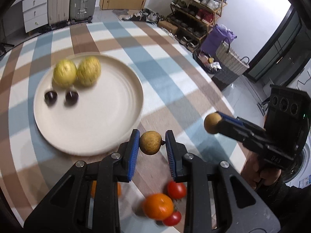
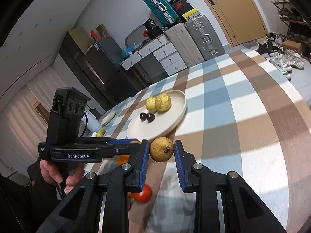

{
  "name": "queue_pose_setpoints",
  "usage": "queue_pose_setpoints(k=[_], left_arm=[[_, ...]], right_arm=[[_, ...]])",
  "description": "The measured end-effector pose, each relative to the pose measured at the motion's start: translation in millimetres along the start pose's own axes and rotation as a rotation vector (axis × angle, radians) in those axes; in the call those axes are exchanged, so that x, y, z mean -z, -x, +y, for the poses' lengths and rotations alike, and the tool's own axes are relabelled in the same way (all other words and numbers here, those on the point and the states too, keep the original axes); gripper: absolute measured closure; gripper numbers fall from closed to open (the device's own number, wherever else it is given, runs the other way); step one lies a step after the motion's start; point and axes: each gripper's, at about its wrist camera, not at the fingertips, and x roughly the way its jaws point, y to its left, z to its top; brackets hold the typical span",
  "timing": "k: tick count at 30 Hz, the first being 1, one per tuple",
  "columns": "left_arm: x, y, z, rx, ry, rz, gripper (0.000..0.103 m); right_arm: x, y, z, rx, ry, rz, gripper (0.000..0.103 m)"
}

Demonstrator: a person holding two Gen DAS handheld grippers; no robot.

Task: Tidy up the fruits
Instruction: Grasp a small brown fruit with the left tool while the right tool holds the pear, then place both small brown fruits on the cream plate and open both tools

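My left gripper (image 1: 152, 143) is shut on a small brown round fruit (image 1: 150, 143), held above the table just off the near rim of the cream plate (image 1: 87, 128). My right gripper (image 2: 161, 149) is shut on a second brown fruit (image 2: 161, 149); it also shows in the left wrist view (image 1: 212, 123), to the right of the plate. The plate holds two yellow-green fruits (image 1: 76, 71) and two dark purple fruits (image 1: 61, 97). An orange (image 1: 157, 205) and two red tomatoes (image 1: 176, 189) lie on the table under my left gripper.
The table has a blue, brown and white checked cloth (image 1: 159, 62). A second orange (image 1: 94, 189) lies partly hidden behind my left finger. A small plate (image 2: 107, 117) and two green fruits (image 2: 101, 133) sit at the far table edge. Shoe rack and baskets stand beyond.
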Motion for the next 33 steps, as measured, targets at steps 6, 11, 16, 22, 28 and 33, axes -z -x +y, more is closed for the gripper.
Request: queue_pose_setpoints(k=[6,11,16,22,28,33], left_arm=[[-56.8,3.4,21.9,-0.007,0.004,-0.035,0.079],[-101.8,-13.4,36.2,-0.026,-0.006,-0.019,0.079],[-136.9,-39.9,50.6,-0.028,-0.011,0.024,0.079],[-158.3,-79.9,75.6,0.035,0.053,0.12,0.079],[-162.1,-99.5,95.3,0.04,0.1,0.166,0.079],[-160.0,-104.3,97.3,0.032,0.106,0.178,0.079]], right_arm=[[-32.6,-27.7,5.1,-0.004,0.049,0.025,0.077],[-58.8,-58.6,8.6,-0.008,0.102,0.051,0.077],[-82.7,-94.0,7.8,0.002,0.154,0.086,0.077],[-96.2,-135.6,-3.6,0.018,0.161,0.152,0.076],[-99.0,-160.2,-9.4,0.042,0.173,0.189,0.077],[-97.8,-172.8,-15.6,0.058,0.159,0.213,0.076]])
